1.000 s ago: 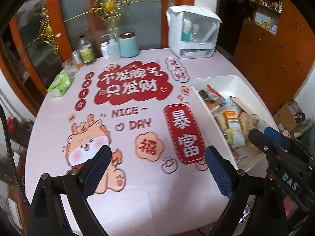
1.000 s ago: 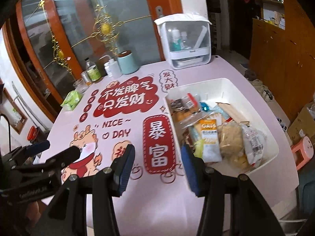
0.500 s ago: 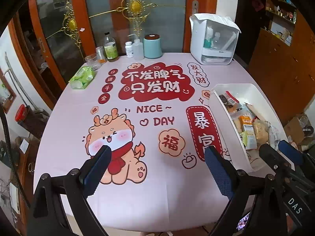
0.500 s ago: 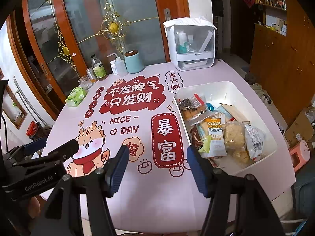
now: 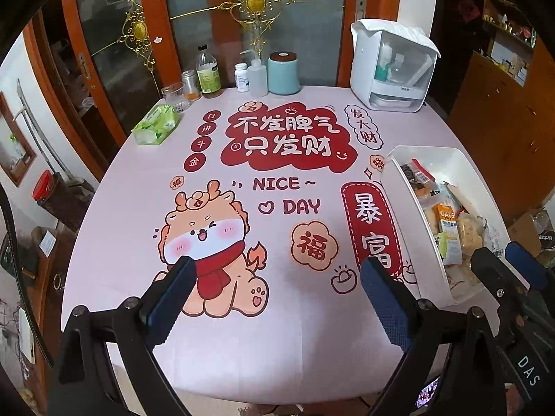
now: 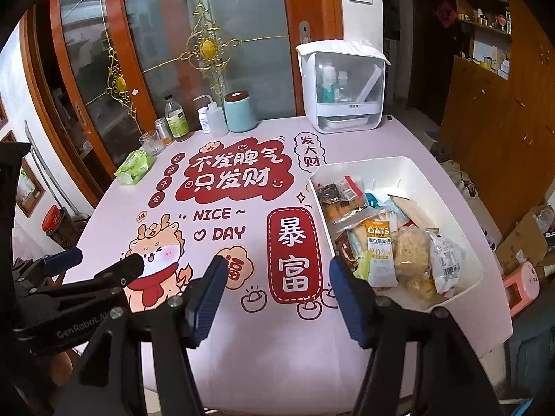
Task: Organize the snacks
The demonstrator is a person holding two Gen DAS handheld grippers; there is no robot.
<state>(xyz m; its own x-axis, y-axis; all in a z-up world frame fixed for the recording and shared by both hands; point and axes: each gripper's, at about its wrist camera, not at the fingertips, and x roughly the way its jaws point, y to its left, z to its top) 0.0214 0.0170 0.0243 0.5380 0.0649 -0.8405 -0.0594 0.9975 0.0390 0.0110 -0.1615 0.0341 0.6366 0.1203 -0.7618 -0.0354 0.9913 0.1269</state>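
Observation:
A white bin (image 6: 464,242) full of wrapped snacks (image 6: 380,248) stands on the right side of the pink printed tablecloth (image 6: 242,329); it also shows in the left wrist view (image 5: 404,201) with snacks (image 5: 445,222) inside. My left gripper (image 5: 277,298) is open and empty, held above the table's near edge over the cartoon print. My right gripper (image 6: 277,294) is open and empty, just left of the bin's near corner. Each gripper shows in the other's view, the right one (image 5: 510,260) and the left one (image 6: 100,265).
At the table's far edge stand a white lidded container (image 5: 395,66), a teal canister (image 5: 283,72), bottles (image 5: 208,72), a glass (image 5: 175,95) and a green tissue pack (image 5: 156,124). A glass door is behind. A cardboard box (image 6: 523,239) sits on the floor at right.
Both grippers have pulled back and risen from the table, so more of the table and the room shows. Both stay open and empty.

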